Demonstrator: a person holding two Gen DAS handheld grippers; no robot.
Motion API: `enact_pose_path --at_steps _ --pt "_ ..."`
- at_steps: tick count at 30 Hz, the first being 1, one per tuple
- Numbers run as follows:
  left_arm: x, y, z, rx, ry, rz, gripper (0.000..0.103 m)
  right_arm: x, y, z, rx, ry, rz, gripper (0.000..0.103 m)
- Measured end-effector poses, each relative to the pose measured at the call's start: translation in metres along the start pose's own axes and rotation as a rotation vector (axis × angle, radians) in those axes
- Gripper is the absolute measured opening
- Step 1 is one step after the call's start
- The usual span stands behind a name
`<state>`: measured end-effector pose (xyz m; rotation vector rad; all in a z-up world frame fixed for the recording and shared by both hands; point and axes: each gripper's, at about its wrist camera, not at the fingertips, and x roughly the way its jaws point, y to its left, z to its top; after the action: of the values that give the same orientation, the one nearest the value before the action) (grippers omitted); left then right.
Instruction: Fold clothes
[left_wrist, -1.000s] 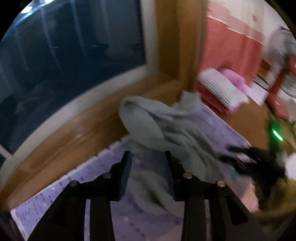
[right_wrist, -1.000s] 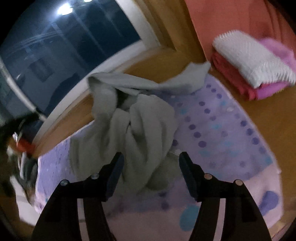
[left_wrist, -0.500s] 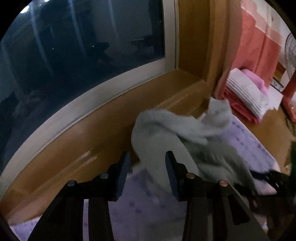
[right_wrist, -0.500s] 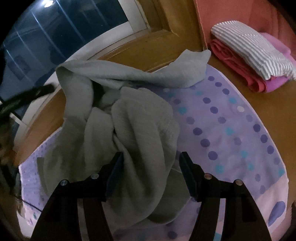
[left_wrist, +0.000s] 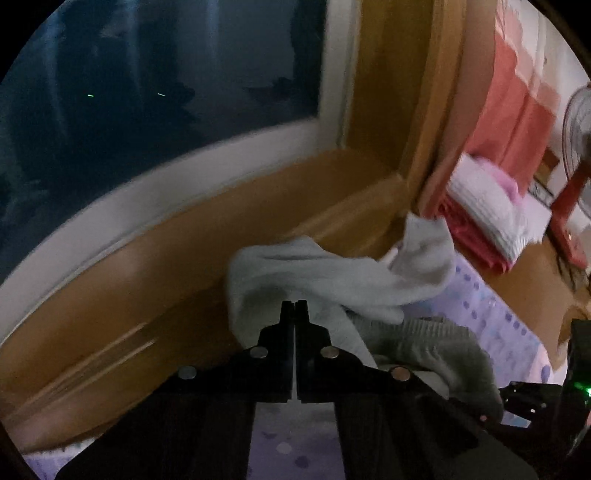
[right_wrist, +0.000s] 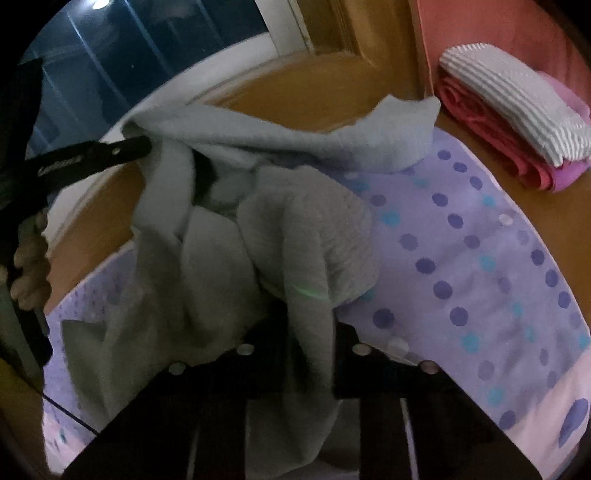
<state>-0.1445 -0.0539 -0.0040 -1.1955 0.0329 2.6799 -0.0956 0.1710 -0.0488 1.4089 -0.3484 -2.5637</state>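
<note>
A crumpled grey garment (right_wrist: 229, 236) lies on a purple dotted mat (right_wrist: 480, 258); it also shows in the left wrist view (left_wrist: 332, 273). My left gripper (left_wrist: 294, 306) is shut on the garment's far left edge and lifts it; it shows from the side in the right wrist view (right_wrist: 144, 146). My right gripper (right_wrist: 308, 325) is shut on a hanging fold of the garment near its front, with cloth draped between the fingers.
A stack of folded clothes (right_wrist: 517, 122), white striped over pink and red, lies on the wooden floor at the right. A dark window (left_wrist: 147, 92) and wooden ledge (left_wrist: 184, 258) run behind the mat. A red fan stand (left_wrist: 565, 206) stands at far right.
Both grippers went from open to shut on the grey garment. The left one moved to the garment's far edge and lifted it; the right closed on the near fold.
</note>
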Motion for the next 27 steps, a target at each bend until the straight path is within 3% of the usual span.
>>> enact_pose_path --at_steps 5,9,12,15,17,20,22,24,27 --pt "-0.07 0.026 -0.019 -0.107 -0.108 0.029 0.0 -0.048 0.015 -0.001 -0.075 -0.105 0.097 0.014" --pt "-0.105 0.046 -0.048 -0.206 -0.093 0.016 0.001 -0.085 0.041 -0.01 -0.172 -0.148 0.209 0.014" --pt "-0.106 0.051 -0.079 -0.289 -0.045 -0.013 0.003 -0.104 0.053 -0.022 -0.247 -0.149 0.284 0.014" --pt "-0.087 0.042 -0.112 -0.326 0.052 -0.055 0.015 -0.121 0.049 -0.038 -0.335 -0.14 0.253 0.014" --pt "-0.074 0.034 -0.123 -0.335 0.109 -0.083 0.017 -0.114 0.036 -0.047 -0.343 -0.087 0.173 0.014" --pt "-0.058 0.022 -0.131 -0.322 0.174 -0.115 0.028 -0.103 0.015 -0.061 -0.352 -0.004 0.05 0.019" --pt "-0.056 0.014 -0.121 -0.258 0.172 -0.119 0.034 -0.092 -0.004 -0.064 -0.261 0.067 -0.014 0.021" --pt "-0.053 0.005 -0.107 -0.199 0.182 -0.171 0.046 -0.092 -0.014 -0.066 -0.176 0.074 -0.003 0.025" --pt "-0.036 -0.001 -0.094 -0.175 0.278 -0.206 0.046 -0.097 -0.024 -0.07 -0.083 0.044 0.021 0.034"
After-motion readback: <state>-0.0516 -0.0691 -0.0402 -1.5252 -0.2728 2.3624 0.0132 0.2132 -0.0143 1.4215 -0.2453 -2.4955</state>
